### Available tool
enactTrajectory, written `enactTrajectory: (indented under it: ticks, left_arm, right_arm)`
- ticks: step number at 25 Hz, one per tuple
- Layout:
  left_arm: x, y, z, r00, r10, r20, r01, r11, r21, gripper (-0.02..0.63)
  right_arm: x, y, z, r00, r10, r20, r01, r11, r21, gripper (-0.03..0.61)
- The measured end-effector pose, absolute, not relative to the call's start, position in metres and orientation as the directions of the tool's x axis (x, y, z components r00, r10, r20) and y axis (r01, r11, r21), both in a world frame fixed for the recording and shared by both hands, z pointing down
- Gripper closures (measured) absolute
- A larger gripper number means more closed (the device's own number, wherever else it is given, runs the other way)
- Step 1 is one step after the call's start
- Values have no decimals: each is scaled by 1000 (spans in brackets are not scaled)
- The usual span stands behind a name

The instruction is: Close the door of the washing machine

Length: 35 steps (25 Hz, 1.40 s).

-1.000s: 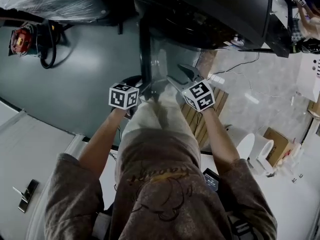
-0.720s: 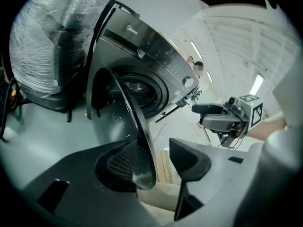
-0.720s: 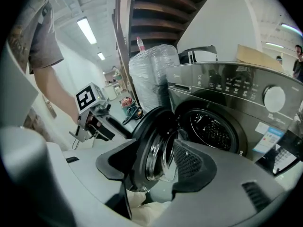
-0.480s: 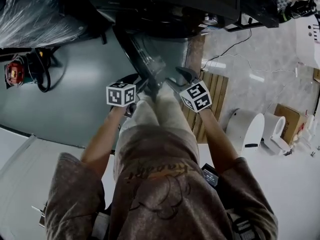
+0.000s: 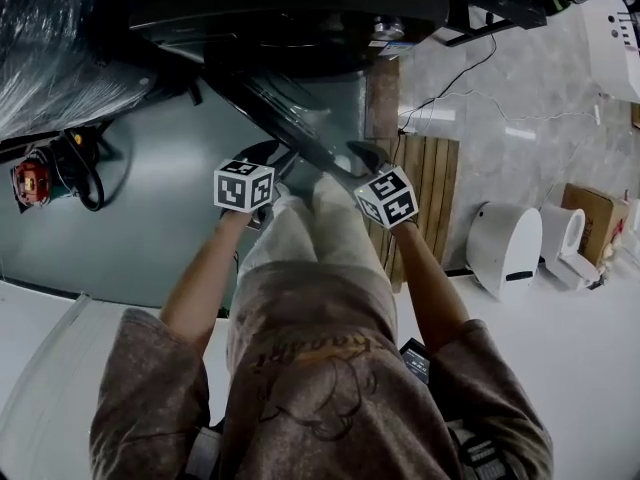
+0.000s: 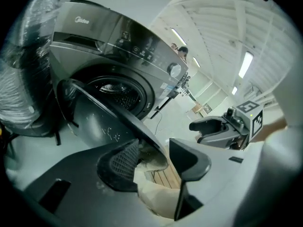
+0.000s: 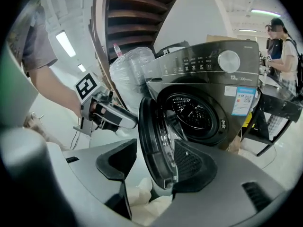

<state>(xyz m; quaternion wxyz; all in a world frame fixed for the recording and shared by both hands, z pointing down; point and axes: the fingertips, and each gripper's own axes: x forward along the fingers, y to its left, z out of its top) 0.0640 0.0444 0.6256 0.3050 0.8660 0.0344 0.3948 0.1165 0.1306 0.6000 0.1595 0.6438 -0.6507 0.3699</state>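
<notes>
I hold my left gripper [image 6: 154, 157] and right gripper [image 7: 149, 162] with jaws apart, astride the rim of the round dark glass-fronted door [image 7: 152, 136]. It stands open at nine o'clock of the grey front-loading washing machine [image 7: 210, 65].

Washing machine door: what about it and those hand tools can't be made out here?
- Head view: the door is edge-on and dark; its handle and latch don't show.
- Left gripper view: whether the left tool has a pad touching the door's rim is hidden by the rim itself.
- Right gripper view: the control panel print is too small; the drum inside is dark.
</notes>
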Motion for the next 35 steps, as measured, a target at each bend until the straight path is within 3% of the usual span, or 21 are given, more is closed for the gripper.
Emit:
enactTrajectory:
  ticks: [6, 10, 15, 18, 28, 35]
  left_arm:
    - [93, 44, 624, 689, 329, 645, -70, -857, 511, 423]
    - [105, 37, 626, 692, 329, 643, -16, -883, 469, 475]
    - [117, 28, 628, 721, 300, 625, -2, -901, 435, 566]
    - [125, 22, 628, 745, 285, 603, 15, -911, 412, 588]
    - [146, 15, 643, 756, 277, 593, 28, -919, 394, 598]
    - [164, 6, 643, 785, 246, 569, -21, -907, 420, 600]
  right_arm:
    - [131, 136, 617, -43, -748, 662, -931, -211, -298, 341]
    - [133, 144, 631, -2, -754, 657, -919, -258, -298, 341]
    - [137, 150, 643, 76, -763, 642, -906, -322, -275, 486]
    - [140, 147, 659, 117, -760, 639, -879, -379, -290, 557]
    - [180, 138, 697, 245, -739, 628, -788, -529, -315, 571]
    - [212, 121, 699, 253, -732, 632, -815, -513, -269, 578]
